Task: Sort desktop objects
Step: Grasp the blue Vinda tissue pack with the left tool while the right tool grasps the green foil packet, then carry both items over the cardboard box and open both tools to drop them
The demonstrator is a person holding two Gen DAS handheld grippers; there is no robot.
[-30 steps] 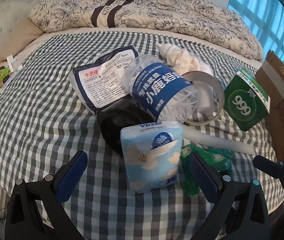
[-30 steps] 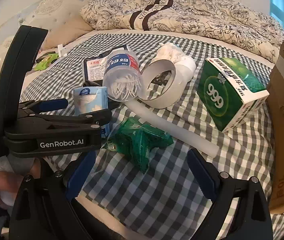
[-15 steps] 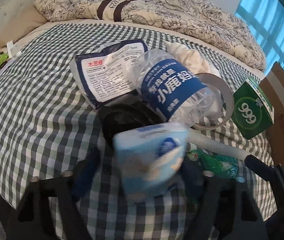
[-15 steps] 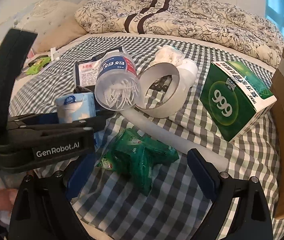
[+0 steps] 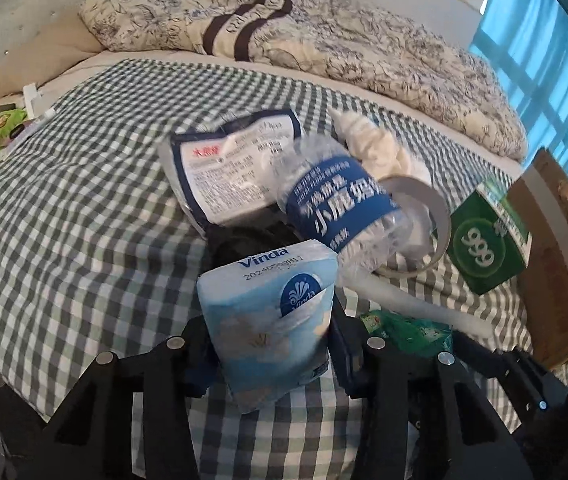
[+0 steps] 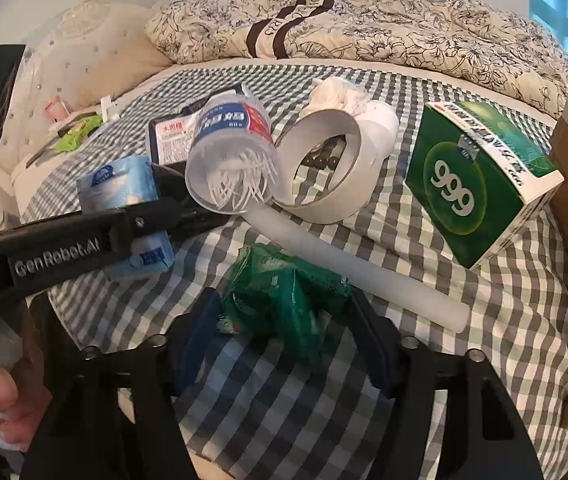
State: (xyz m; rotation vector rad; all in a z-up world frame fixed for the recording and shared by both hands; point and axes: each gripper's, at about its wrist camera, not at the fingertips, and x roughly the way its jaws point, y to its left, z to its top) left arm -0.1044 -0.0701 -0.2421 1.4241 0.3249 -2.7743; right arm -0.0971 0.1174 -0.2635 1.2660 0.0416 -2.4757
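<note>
The left tool [image 5: 270, 354] pinches a pale blue tissue pack [image 5: 272, 316] between its fingers, at the near edge of the checked bed [image 5: 68, 216]. The right tool [image 6: 284, 332] closes around a crumpled green bag [image 6: 284, 292] lying on the bed. Beyond them lie a toothpick jar [image 6: 232, 160], a tape ring [image 6: 327, 168] and a green box [image 6: 479, 184].

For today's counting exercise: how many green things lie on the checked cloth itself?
2. The green cardboard box marked 999 lies at the right by the brown carton; the crumpled green plastic packet sits between the right gripper's fingers. Others may be hidden under the pile.
</note>
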